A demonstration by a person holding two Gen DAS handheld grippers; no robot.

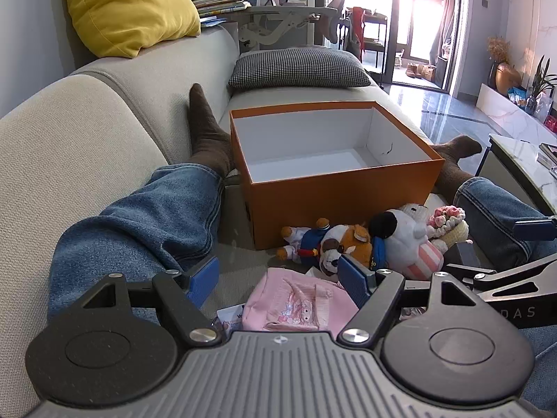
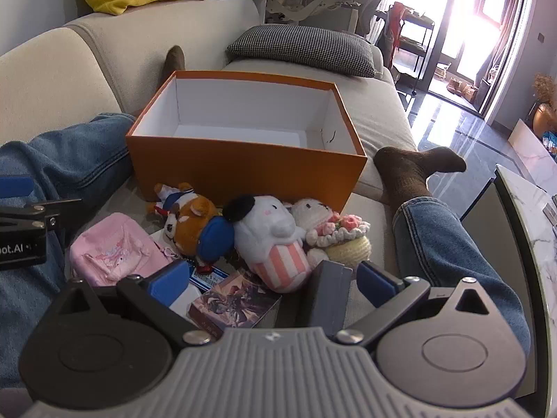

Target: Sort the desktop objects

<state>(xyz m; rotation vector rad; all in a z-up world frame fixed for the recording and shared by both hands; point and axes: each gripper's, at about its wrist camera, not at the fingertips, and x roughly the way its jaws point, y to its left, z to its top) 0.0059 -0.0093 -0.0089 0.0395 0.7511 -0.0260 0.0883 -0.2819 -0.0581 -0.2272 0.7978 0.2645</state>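
Note:
An open orange box [image 1: 341, 195] [image 2: 243, 170] with a white, empty inside stands on the sofa between a person's legs. In front of it lies a heap: a brown-and-white dog plush [image 1: 334, 244] [image 2: 189, 219], a white plush in a striped cup [image 1: 410, 240] [image 2: 275, 244], a crocheted doll with pink flowers [image 1: 449, 223] [image 2: 334, 230], a pink pouch [image 1: 296, 303] [image 2: 115, 250], a card box [image 2: 233, 299] and a grey box [image 2: 329, 296]. My left gripper [image 1: 280, 280] hangs open above the pouch. My right gripper [image 2: 275, 284] is open over the card box and grey box, holding nothing.
The person's jeans legs [image 1: 146, 219] [image 2: 449, 240] and brown socks [image 1: 205, 132] [image 2: 414, 167] flank the box. A checked cushion [image 1: 299, 69] lies behind it, a yellow pillow [image 1: 128, 7] on the sofa back. A marble table [image 2: 532, 244] stands at the right.

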